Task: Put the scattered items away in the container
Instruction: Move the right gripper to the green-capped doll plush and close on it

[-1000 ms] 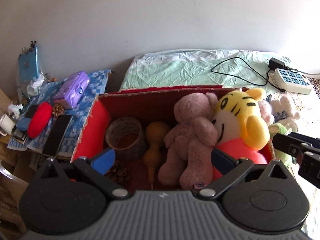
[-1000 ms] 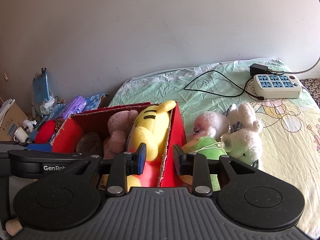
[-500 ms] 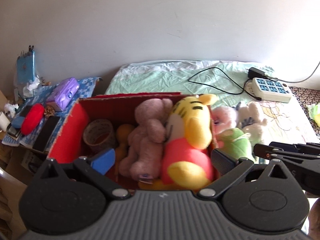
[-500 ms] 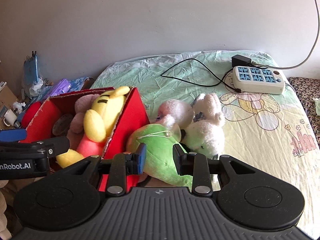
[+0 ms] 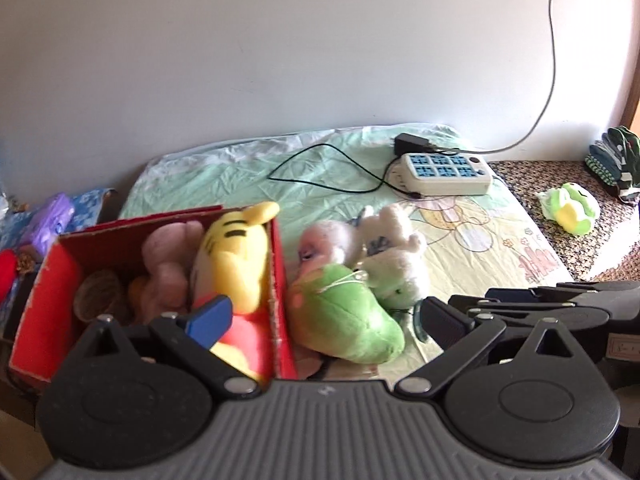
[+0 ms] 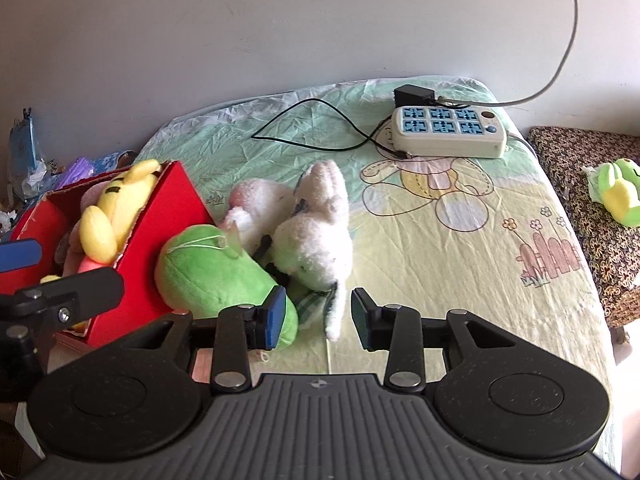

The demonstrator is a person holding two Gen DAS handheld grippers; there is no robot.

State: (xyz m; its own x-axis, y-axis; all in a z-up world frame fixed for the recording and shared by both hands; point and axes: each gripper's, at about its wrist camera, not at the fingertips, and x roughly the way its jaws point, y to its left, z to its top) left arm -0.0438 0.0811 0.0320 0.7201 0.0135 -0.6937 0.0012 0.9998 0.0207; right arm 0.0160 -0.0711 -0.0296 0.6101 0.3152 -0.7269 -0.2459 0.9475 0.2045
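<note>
The red cardboard box (image 5: 280, 280) sits at the left edge of the bed (image 6: 460, 248), its walls flat and stiff, one top edge frayed. Packed inside: a yellow striped plush tiger (image 5: 234, 256) with a pink-red belly, pressed against a nubbly dusty-pink plush bear (image 5: 164, 268); deeper in, a brown roll of tape (image 5: 98, 292) and an orange gourd-shaped thing (image 5: 138, 286).

Just outside the box's right wall, on the crinkled green-and-yellow cartoon sheet, lies the rest of the pile. A smooth green rounded plush (image 6: 208, 272) leans against the box wall, with a thin white cord across its top. Behind it is a fuzzy pale-pink plush (image 6: 256, 204), and touching both is a shaggy white plush (image 6: 316, 240), one thin limb trailing toward the near edge of the bed.

The right tool (image 6: 318, 316) hangs low over that limb, jaws apart and just widened, blue pad beside the green plush, the limb between the fingers but not pinched. The left tool (image 5: 320, 316) is spread wide and holds nothing, one blue-padded finger over the box, the other past the green plush.

Far back near the wall lie a hard cream power strip (image 6: 448, 132) with blue sockets and a looping black cable (image 6: 312, 140). A small green-and-yellow plush (image 6: 620, 196) lies on the brown patterned surface (image 6: 592, 240) beside the bed.
</note>
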